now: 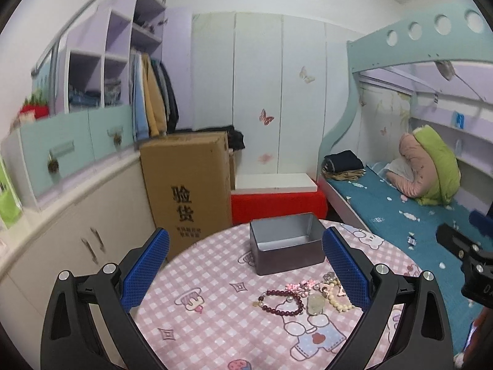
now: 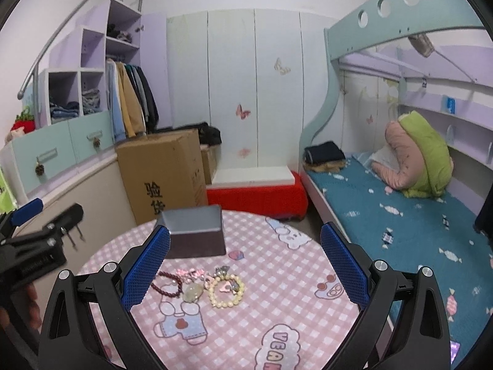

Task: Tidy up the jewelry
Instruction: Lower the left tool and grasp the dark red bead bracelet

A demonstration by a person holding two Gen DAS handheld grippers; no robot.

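Nearest us, a round table point(image 1: 215, 323) wears a pink checked cloth printed with cartoon bears. We hold the left gripper point(image 1: 245, 266) above its near edge, blue pads spread wide with nothing between them; the right gripper point(image 2: 245, 266) hangs over the table the same way, jaws wide apart and empty.

The jewelry lies in a loose cluster on the cloth. In the left view the dark red bead bracelet point(image 1: 282, 302) sits between our fingers, with a pale green stone pendant point(image 1: 315, 303) just beside it and the cream bead bracelet point(image 1: 337, 302) partly hidden behind the right pad. In the right view the cream bracelet lies between the fingers, nearer the left pad, and the red one is partly behind that pad. Pink flower-shaped pieces point(image 2: 192, 274) and a small metal charm point(image 2: 222, 269) lie just behind them.

Farther across the table stands an open grey tin box point(image 1: 286, 246), apart from the cluster.

Beyond the table we see a tall cardboard carton point(image 1: 188, 191), a red-covered low stand point(image 1: 277, 206), white wardrobe panels with butterfly stickers point(image 1: 266, 117), and a bunk bed point(image 2: 400, 215) with a blue sheet.
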